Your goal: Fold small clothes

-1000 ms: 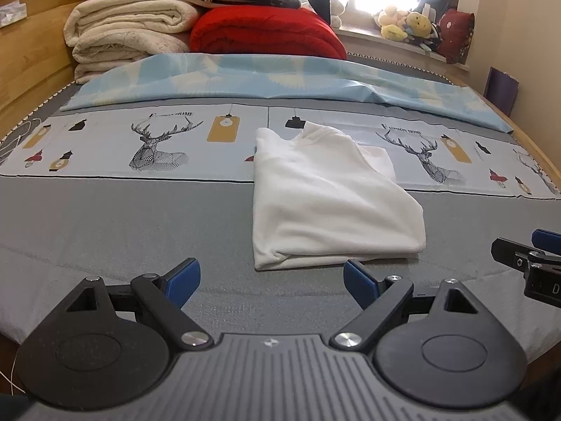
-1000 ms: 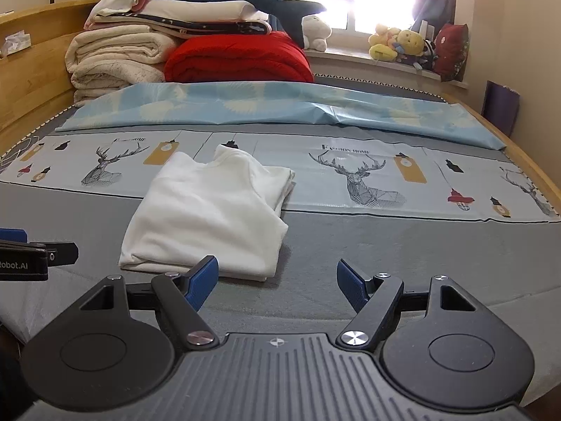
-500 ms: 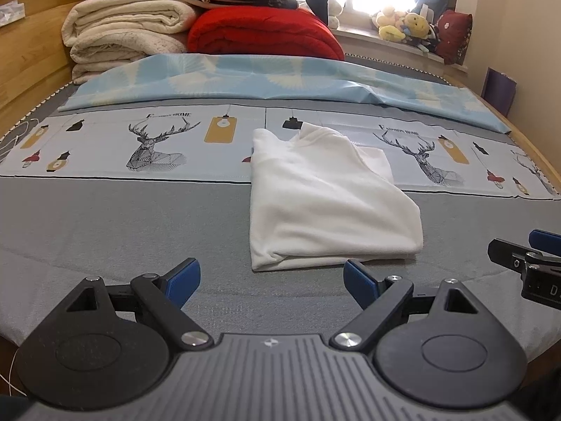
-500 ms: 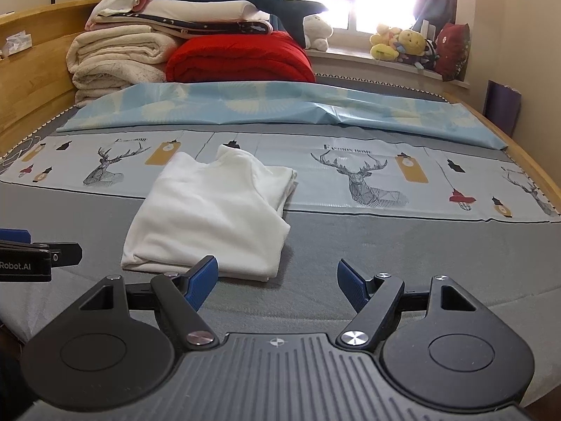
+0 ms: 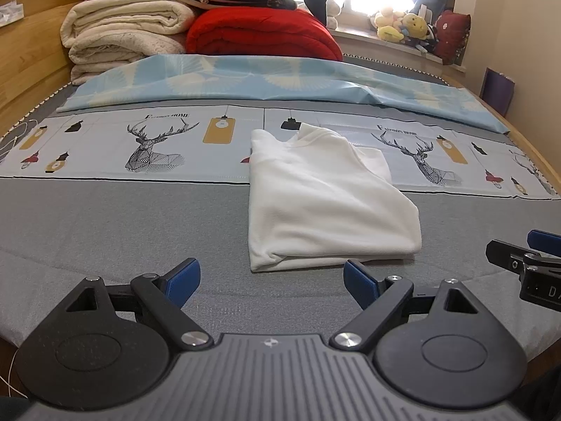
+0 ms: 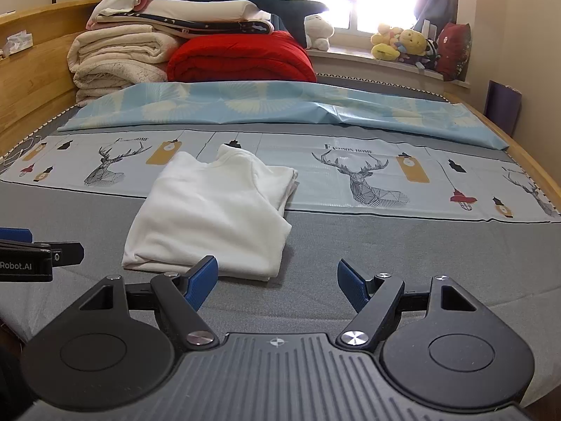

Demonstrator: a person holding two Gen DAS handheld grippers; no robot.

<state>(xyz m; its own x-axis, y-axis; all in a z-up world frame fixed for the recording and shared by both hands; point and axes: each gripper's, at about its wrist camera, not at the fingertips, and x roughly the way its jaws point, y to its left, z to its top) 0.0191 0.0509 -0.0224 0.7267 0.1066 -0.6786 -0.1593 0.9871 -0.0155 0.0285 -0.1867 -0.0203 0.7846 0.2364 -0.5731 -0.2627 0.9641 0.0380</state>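
1. Nearest us, the left tongs (image 5: 271,279) hover over the grey bed (image 5: 105,231), jaws spread wide with nothing between them. The right tongs (image 6: 277,280) beside them are just as wide apart and just as empty.
2. Risk right here: both sets of tongs sit low and close to the near hem. If a finger dips in and snags only the top layer, the stacked layers would likely peel apart and the fold would open up.
3. Another hazard, as I read it: a pinch from one side alone could drag the whole bundle across the bed and skew it instead of turning it over.
4. Just past the fingertips lies the white garment (image 5: 326,203), flat on the bed, its near part on the plain grey cover and its far part on the deer-print cloth (image 5: 157,144).
5. It looks already folded into a rough rectangle: doubled layers show along the near edge, a sleeve is tucked beneath on the right, and the collar pokes up at the far end. Soft, slightly rumpled, and lopsided on the right.
6. Farther back, the blue sheet (image 5: 280,80) lies well clear of the garment, so there's no trouble from there.
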